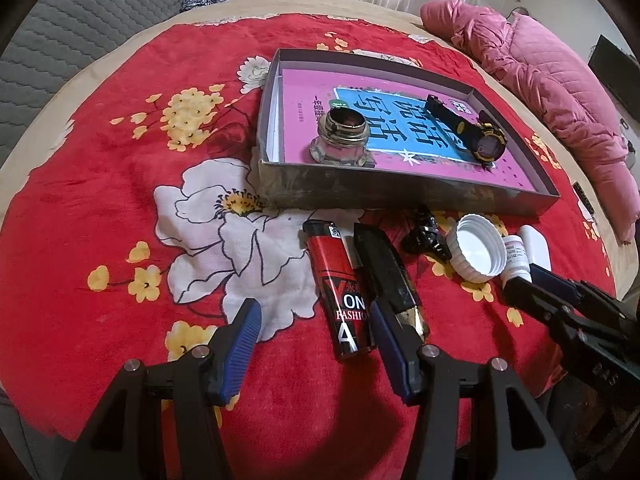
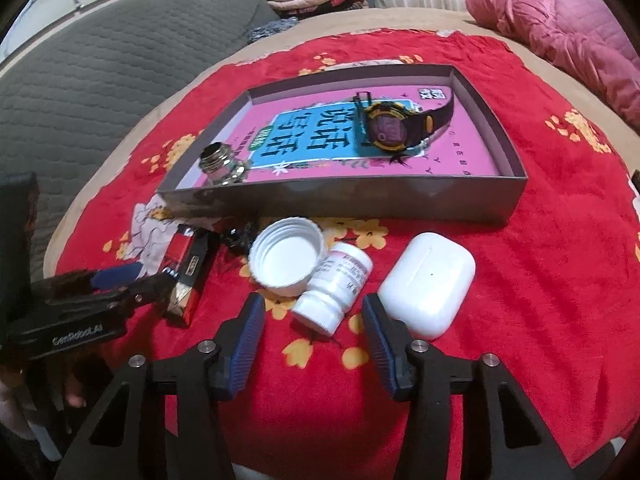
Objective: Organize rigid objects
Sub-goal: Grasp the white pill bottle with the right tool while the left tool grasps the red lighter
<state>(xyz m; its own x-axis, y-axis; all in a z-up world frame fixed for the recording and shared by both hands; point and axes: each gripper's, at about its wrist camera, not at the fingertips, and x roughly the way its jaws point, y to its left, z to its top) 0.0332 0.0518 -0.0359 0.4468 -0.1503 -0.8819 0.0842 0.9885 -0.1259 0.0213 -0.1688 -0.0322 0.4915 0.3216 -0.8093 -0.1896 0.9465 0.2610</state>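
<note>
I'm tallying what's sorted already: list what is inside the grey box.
Inside the grey box lie a pink and blue book, an open glass jar and a black and yellow watch, both resting on the book. The book hides the box floor beneath it.

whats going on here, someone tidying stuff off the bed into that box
Yes. A person holds two grippers over a red floral blanket. The grey box already holds a wristwatch and a glass jar on a pink book. The right gripper, open, hangs just short of a white pill bottle, beside a white cap and an earbud case. The left gripper is open around a red lighter; neither holds anything.
</note>
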